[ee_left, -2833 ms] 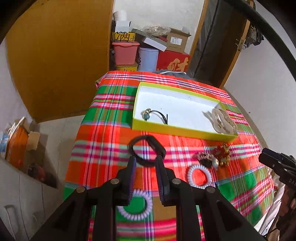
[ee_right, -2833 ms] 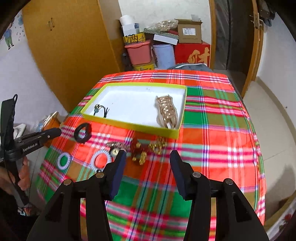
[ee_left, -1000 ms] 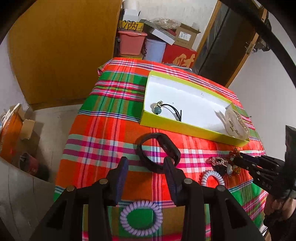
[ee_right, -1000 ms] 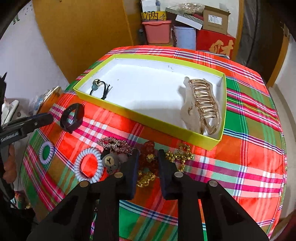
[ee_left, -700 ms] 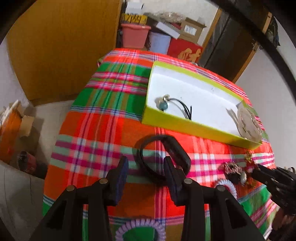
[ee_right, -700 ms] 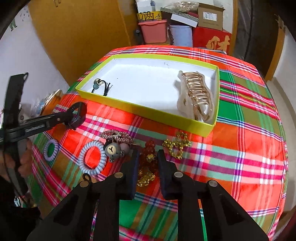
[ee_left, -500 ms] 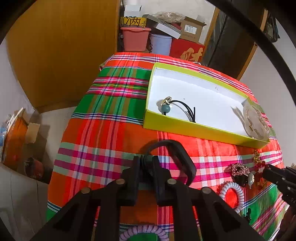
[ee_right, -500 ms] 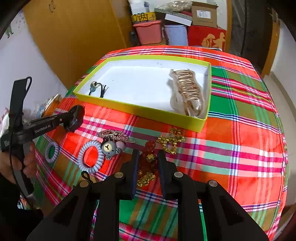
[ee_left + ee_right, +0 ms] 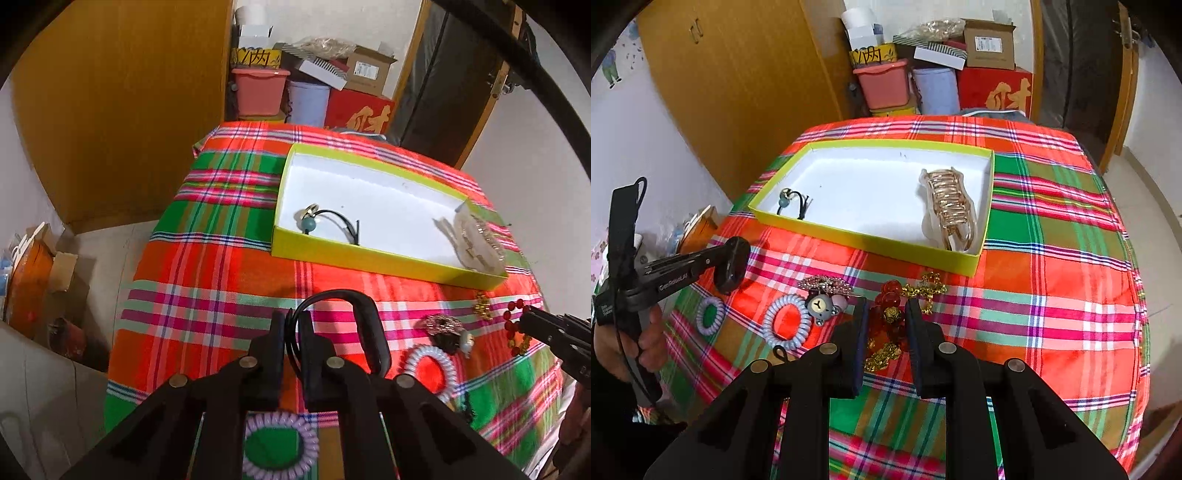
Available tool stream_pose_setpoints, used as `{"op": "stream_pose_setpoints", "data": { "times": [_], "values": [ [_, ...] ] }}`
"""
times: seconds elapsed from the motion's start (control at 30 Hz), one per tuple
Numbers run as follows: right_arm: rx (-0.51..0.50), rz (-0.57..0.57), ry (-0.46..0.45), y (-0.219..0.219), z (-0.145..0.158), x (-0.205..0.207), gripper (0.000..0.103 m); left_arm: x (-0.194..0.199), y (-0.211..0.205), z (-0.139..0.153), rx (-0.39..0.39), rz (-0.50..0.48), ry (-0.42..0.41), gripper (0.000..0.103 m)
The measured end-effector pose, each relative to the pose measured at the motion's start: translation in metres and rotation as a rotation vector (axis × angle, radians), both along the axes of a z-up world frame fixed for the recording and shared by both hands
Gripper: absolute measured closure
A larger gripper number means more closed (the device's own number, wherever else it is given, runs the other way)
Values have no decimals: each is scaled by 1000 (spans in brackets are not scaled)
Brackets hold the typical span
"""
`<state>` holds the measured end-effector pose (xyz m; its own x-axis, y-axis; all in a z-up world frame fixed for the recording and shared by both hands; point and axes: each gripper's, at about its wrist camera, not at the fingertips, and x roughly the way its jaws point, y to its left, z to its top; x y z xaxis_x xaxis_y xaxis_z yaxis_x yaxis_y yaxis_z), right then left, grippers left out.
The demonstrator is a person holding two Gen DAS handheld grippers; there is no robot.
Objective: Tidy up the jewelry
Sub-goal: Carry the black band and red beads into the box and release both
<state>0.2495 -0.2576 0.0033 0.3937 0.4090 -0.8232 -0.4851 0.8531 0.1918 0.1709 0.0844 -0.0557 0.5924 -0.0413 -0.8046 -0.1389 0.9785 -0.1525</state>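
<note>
My left gripper (image 9: pixel 292 325) is shut on the black hair band (image 9: pixel 364 325) and holds it just above the plaid tablecloth; it also shows in the right wrist view (image 9: pixel 733 264). My right gripper (image 9: pixel 885 314) is shut on the red and gold bead bracelet (image 9: pixel 888 317), lifted slightly off the cloth. The yellow-green box (image 9: pixel 849 232) with a white floor holds a black hair tie with a blue bead (image 9: pixel 792 201) and a gold claw clip (image 9: pixel 951 208). The box also shows in the left wrist view (image 9: pixel 369 258).
On the cloth lie a white spiral hair tie (image 9: pixel 786 321), a lilac spiral hair tie (image 9: pixel 710 315), a bear hair tie (image 9: pixel 822 304), a rhinestone clip (image 9: pixel 823 284) and a gold chain piece (image 9: pixel 925 288). Boxes and buckets (image 9: pixel 886 85) stand behind the table.
My left gripper closed on the black hair band and raised it. My right gripper moved in, closed on the red and gold bracelet and lifted it slightly.
</note>
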Motion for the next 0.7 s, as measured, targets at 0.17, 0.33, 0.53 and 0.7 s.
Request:
{"op": "stream_pose_setpoints", "data": {
  "times": [0.17, 0.33, 0.53, 0.7],
  "values": [
    [19, -2, -20, -2, 12, -6, 83, -11, -4, 16, -14, -13, -28, 96],
    [29, -1, -37, -3, 21, -12, 83, -19, -8, 28, -23, -24, -54, 96],
    [32, 2, -52, -1, 27, -12, 83, -20, -11, 36, -27, -36, -71, 96],
    [33, 9, -63, 4, 31, -7, 83, -13, -15, 39, -23, -53, -72, 96]
  ]
}}
